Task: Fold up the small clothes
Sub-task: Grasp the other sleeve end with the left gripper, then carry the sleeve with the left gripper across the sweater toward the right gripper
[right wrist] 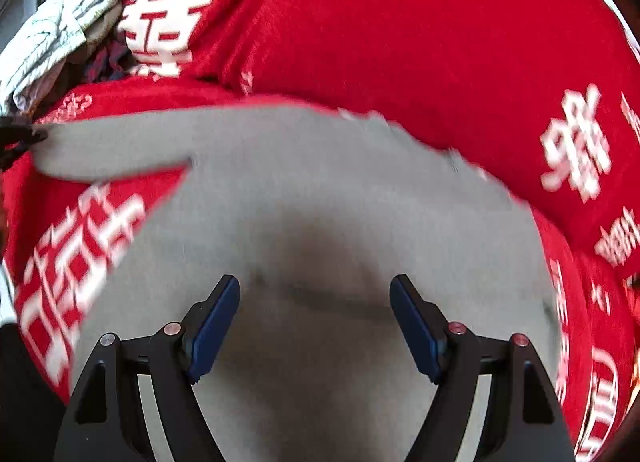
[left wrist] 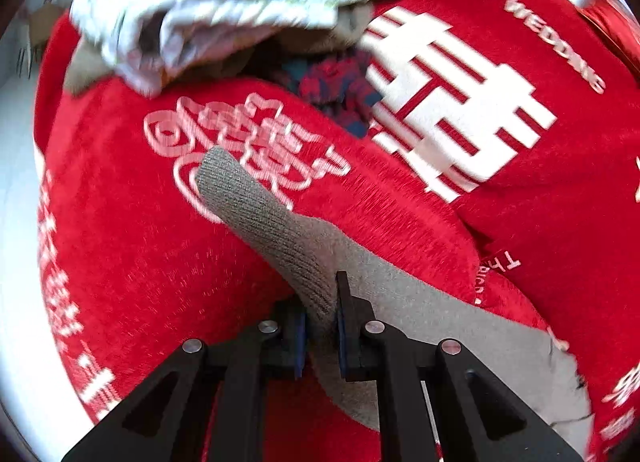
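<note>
- left wrist view: the left gripper (left wrist: 322, 326) is seen clenched on a ribbed sleeve or cuff of the grey garment (left wrist: 440, 326), which is spread over the red cloth (left wrist: 120, 242) printed with white characters.
- a heap of other clothes (left wrist: 224, 10), pale on top with a dark patterned piece beneath, is seen at the far edge of the cloth; no container can be made out, so nothing is held in one.
- only a narrow strip of knit is pinched, so it is judged that the sleeve could slip free if it is pulled sharply, or be stretched out of line.
- right wrist view: the right gripper (right wrist: 316, 326) is held with jaws released wide above the body of the grey garment (right wrist: 320, 190); nothing is pressed between the pads.
- the picture is blurred, so contact with the fabric cannot be told.
- a risk is judged that the red cloth (right wrist: 400, 42) could be caught together with the garment if the jaws are lowered too deep, spoiling the fold.
</note>
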A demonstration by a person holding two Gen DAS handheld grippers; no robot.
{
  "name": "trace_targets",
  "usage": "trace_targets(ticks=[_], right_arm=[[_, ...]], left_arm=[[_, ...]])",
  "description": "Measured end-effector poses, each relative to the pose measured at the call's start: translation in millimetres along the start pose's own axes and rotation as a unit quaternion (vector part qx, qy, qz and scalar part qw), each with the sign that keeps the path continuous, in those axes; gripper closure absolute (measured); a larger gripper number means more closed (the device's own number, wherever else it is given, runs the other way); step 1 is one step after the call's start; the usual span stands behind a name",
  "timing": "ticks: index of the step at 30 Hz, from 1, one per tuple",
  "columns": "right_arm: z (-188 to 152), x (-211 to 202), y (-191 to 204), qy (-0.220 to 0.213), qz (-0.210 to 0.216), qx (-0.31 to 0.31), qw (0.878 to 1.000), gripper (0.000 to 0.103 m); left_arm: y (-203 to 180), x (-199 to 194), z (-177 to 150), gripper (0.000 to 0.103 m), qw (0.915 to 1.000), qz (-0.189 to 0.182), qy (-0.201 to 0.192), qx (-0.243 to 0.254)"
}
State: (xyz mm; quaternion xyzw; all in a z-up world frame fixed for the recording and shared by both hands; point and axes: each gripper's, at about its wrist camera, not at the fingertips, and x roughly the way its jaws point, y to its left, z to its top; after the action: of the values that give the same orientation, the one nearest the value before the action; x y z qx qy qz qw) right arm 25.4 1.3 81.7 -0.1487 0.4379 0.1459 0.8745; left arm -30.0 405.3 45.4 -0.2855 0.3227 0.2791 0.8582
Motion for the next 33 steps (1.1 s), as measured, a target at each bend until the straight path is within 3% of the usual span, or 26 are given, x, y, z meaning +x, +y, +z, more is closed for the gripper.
trace_targets(ticks=[6,11,12,14,16,20,26,33], right_arm=[[81,67,48,0.018,0.001,-0.028,0.999,0.023],[98,124,82,0.082,-0.014,-0.028,0.996,0.023],[99,123,87,0.066,-0.014,-0.026,0.997,0.023],[103,119,92,0.072,0.062,-0.026,0.995,0.023],[102,110,85,0.071,0.104,-0.008,0.992,0.024],[88,82,47,0.044,0.026,0.001,0.999,0.024],[42,50,-26,0.039,0.008,0.05,0.998,0.024],[9,29,-76,0.039,-0.009,0.065,0.997,0.024]], left_arm=[[-21,-23,7,0.09,0.9991,0.005,-0.024,0.034],[-28,-33,20,0.09,0.9989,-0.009,-0.027,0.038],[-31,-36,24,0.09,0.9986,-0.009,-0.029,0.043],[-37,-39,28,0.09,0.9981,-0.007,-0.03,0.053],[-44,-42,31,0.09,0.9977,-0.003,-0.03,0.062],[-62,-47,32,0.09,0.9964,-0.001,-0.024,0.081],[-111,-62,19,0.09,0.9917,-0.008,-0.023,0.126],[-187,-69,-6,0.09,0.9838,-0.021,-0.002,0.178]])
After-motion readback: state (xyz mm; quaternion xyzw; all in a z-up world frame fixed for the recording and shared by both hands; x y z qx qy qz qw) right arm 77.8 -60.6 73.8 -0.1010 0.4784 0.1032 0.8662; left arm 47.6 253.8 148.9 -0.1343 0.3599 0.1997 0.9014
